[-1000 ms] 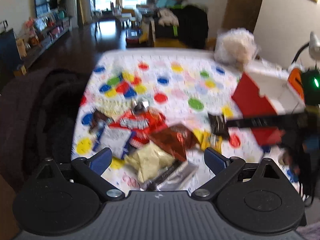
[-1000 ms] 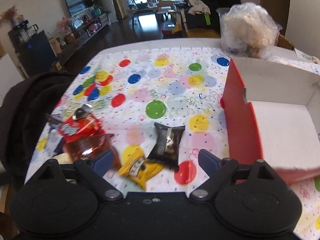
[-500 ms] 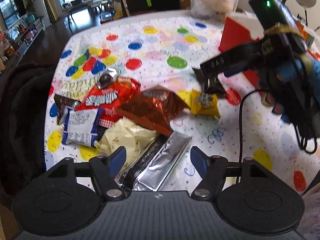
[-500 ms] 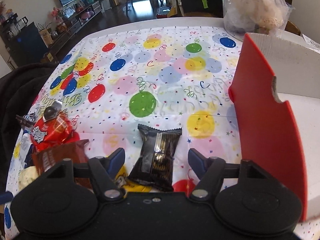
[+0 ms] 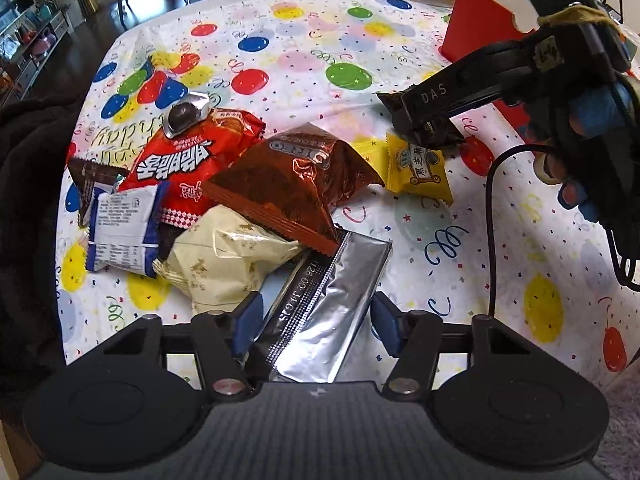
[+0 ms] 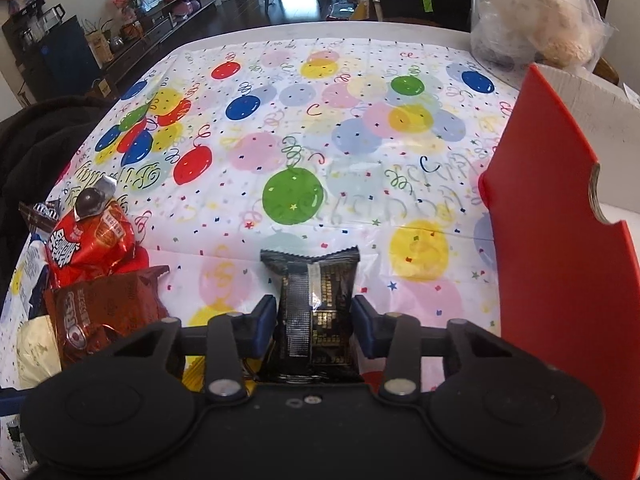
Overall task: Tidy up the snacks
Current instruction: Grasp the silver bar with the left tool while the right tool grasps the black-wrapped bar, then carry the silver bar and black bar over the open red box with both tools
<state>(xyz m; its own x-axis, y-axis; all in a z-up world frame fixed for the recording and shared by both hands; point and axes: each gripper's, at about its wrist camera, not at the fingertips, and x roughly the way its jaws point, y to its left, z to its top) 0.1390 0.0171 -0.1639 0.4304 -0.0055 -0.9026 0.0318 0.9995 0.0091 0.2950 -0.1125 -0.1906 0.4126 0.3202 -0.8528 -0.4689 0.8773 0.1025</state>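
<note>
Several snack packets lie in a heap on the balloon-print tablecloth (image 5: pixel 400 60): a red bag (image 5: pixel 188 156), a brown Oreo bag (image 5: pixel 296 184), a cream packet (image 5: pixel 228 260), a blue-and-white packet (image 5: pixel 120 232) and a small yellow packet (image 5: pixel 420 172). My left gripper (image 5: pixel 316 324) points down over a silver packet (image 5: pixel 332 296). Its jaws are closing, with the packet between them and a slight gap at the right pad. My right gripper (image 6: pixel 314 320) is closing with its pads against a black snack packet (image 6: pixel 316 292), also seen from the left wrist as right gripper (image 5: pixel 420 120). A red box (image 6: pixel 560 240) stands right of it.
A clear plastic bag of pale stuff (image 6: pixel 536 20) sits at the table's far right corner. Dark cloth (image 6: pixel 36 140) hangs off the table's left edge. A black cable (image 5: pixel 490 220) trails from the right gripper. A hand (image 5: pixel 592 116) holds that gripper.
Both grippers came down toward the table and their jaws narrowed. The right one moved onto the black packet and gripped it. The left one now straddles the silver packet.
</note>
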